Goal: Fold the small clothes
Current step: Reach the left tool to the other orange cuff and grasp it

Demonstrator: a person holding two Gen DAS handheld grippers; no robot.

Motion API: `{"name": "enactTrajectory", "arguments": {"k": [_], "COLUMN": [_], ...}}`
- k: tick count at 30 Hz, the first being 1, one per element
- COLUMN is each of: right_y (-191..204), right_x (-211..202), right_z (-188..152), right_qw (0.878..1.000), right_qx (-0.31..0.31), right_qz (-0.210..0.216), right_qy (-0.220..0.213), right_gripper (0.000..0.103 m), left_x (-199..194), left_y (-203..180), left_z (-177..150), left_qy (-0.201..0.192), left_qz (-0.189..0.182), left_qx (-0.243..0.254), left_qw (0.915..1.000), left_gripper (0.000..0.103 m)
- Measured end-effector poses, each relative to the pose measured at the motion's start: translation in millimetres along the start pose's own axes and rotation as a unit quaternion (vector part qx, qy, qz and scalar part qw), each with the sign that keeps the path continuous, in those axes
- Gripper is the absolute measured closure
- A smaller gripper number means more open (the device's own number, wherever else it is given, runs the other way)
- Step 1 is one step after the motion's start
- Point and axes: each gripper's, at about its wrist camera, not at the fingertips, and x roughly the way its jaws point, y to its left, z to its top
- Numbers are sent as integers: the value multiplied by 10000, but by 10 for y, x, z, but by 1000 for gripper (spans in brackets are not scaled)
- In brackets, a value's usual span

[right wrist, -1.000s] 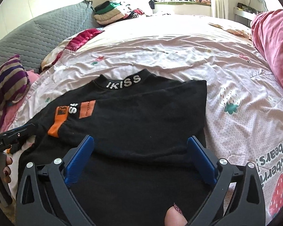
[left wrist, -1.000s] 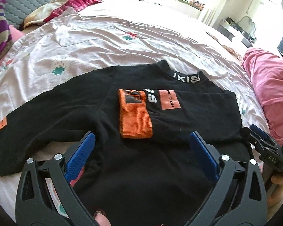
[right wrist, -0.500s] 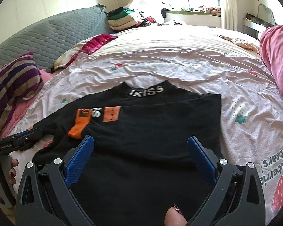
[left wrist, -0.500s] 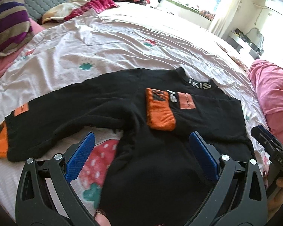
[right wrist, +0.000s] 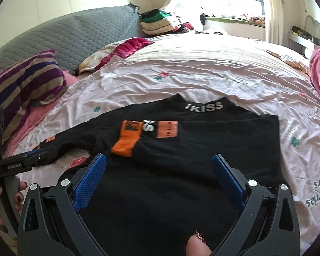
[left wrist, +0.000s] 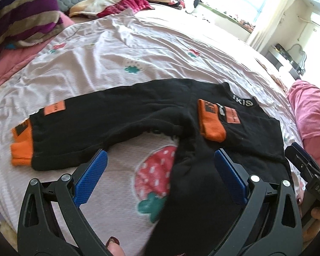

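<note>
With both tongs gaping and empty, my left tongs [left wrist: 160, 162] hover by the black sweater's [left wrist: 202, 202] armpit, right tongs [right wrist: 159, 166] over its body. One sleeve's folded in already; the other sleeve [left wrist: 85, 125] lies out flat on the bed [left wrist: 117, 49]. Best bet: pinch near its orange cuff [left wrist: 21, 149], swing it across level. Plenty of bare sheet to the left; striped pillow [left wrist: 21, 15] well off.

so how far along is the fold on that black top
Done: one sleeve is folded across the black knit top's chest, its orange cuff lying on the body. In hand: nothing; the left tool and right tool are both open. Left: the outstretched sleeve, then folding the body.
</note>
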Motion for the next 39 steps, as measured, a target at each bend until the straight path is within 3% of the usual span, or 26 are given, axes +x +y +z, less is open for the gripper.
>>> {"name": "enactTrajectory", "arguments": {"k": [14, 24, 30, 39], "right_y": [660, 1050, 1131, 1195], "right_x": [161, 317, 426, 664], "right_z": [95, 52, 3, -94], "right_qw": [9989, 9970, 9964, 9948], "right_qx": [-339, -653, -708, -762], "right_qz": [319, 381, 377, 302], "right_qy": [69, 176, 284, 603], "right_gripper": [4, 4, 4, 4], "left_x": [-167, -220, -141, -63], "left_y": [747, 1137, 1366, 1627], "left_z": [-83, -267, -356, -316], "left_qy": [-36, 102, 156, -277], "left_qz": [260, 88, 166, 105], "left_qx": [-736, -1228, -1589, -2113], "left_qw": [9969, 9923, 9870, 9770], "left_gripper": [9, 9, 9, 10]}}
